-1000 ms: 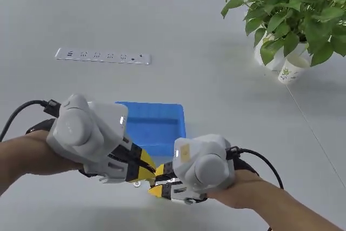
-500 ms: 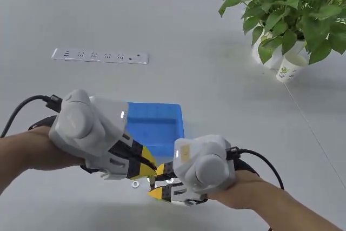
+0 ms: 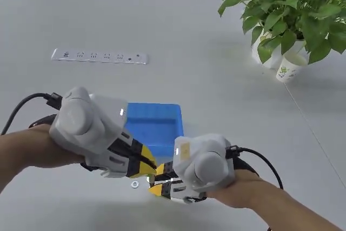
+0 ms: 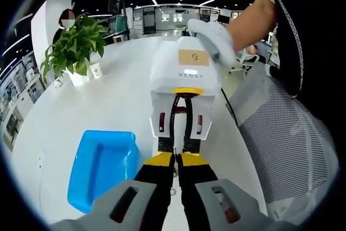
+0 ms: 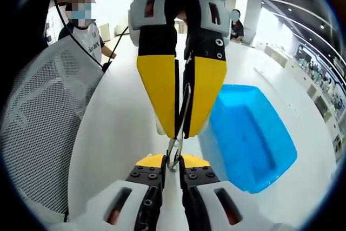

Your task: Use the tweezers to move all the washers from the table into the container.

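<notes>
Two grippers meet tip to tip near the table's front edge. My left gripper (image 3: 149,168) (image 4: 174,159), with yellow jaw tips, is shut on thin metal tweezers (image 5: 181,113). Facing it, my right gripper (image 3: 158,183) (image 5: 173,162) is shut on the tweezers' other end. A small silver washer (image 3: 134,184) lies on the white table just below the left gripper's jaws. The blue container (image 3: 157,125) (image 4: 101,167) (image 5: 252,140) sits right behind the grippers and looks empty in these views.
A white power strip (image 3: 99,56) lies at the back left. A potted plant (image 3: 292,9) and a paper cup (image 3: 289,71) stand at the back right. A mesh chair (image 4: 281,133) is beside the table.
The left gripper has lifted slightly and drawn a little to the left, so the washer under it now shows in full. The right gripper has barely moved.
</notes>
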`<action>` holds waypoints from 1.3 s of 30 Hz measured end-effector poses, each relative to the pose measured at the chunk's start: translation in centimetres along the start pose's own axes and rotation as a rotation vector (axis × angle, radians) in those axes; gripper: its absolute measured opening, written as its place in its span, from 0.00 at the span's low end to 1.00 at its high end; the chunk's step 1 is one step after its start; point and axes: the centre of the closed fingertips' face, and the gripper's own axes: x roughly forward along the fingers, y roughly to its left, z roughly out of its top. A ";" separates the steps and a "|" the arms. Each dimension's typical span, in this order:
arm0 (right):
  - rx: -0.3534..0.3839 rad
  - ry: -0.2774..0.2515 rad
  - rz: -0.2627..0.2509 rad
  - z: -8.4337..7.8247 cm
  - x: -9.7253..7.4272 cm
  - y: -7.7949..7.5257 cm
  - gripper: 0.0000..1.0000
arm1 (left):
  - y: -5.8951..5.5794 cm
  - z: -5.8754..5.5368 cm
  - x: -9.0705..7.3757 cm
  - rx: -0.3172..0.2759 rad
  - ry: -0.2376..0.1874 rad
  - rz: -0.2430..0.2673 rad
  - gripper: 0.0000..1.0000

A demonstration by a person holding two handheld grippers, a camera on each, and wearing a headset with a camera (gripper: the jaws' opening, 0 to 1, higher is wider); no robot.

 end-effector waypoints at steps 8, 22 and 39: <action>0.023 -0.005 0.000 0.0 0.0 0.0 0.11 | 0.0 -0.1 -0.1 -0.003 0.001 -0.002 0.07; 0.020 -0.002 -0.001 0.1 -0.2 0.0 0.11 | -0.1 0.1 -0.3 -0.002 0.002 -0.002 0.07; 0.010 -0.022 -0.002 1.9 -1.3 -0.4 0.11 | 0.2 1.4 -1.8 -0.017 -0.002 -0.002 0.06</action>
